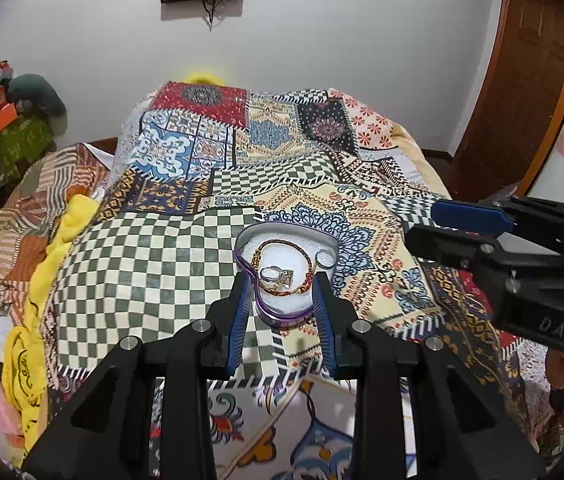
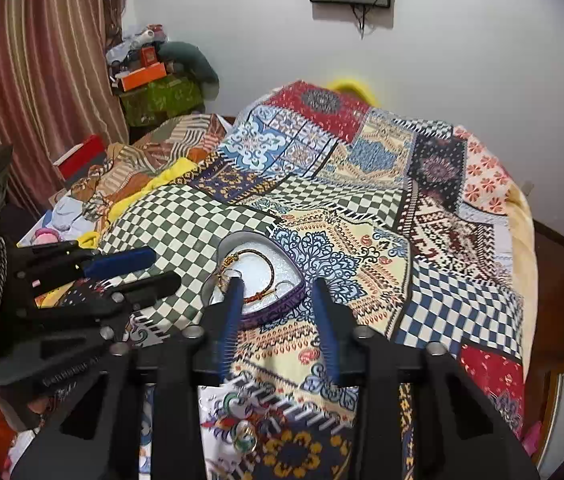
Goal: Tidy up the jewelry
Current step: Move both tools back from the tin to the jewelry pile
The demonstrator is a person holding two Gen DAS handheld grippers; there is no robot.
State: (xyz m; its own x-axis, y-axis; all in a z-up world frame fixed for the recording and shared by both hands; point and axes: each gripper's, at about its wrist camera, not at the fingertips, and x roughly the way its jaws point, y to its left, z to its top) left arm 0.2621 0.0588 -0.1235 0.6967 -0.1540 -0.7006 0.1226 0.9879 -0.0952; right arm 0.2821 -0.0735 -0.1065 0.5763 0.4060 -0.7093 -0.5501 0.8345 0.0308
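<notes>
A heart-shaped purple jewelry box (image 1: 282, 314) with a white foam lining lies open on the patchwork bedspread. Inside it are a thin red-and-gold bracelet (image 1: 282, 243), a silver ring with a stone (image 1: 278, 276) and a plain hoop (image 1: 324, 258). My left gripper (image 1: 282, 280) is open and empty, its fingertips either side of the box's near end. My right gripper (image 2: 276, 282) is open and empty, hovering over the same box (image 2: 278, 306); its left finger covers part of the contents. A small green-and-gold piece (image 2: 244, 438) lies on the bedspread near my right gripper's base.
The patchwork bedspread (image 1: 142, 272) covers the bed. Yellow cloth and clothes (image 1: 30, 320) pile along the left edge. Boxes and a stuffed toy (image 2: 154, 84) stand in the far left corner. A wooden door (image 1: 522, 80) is at right.
</notes>
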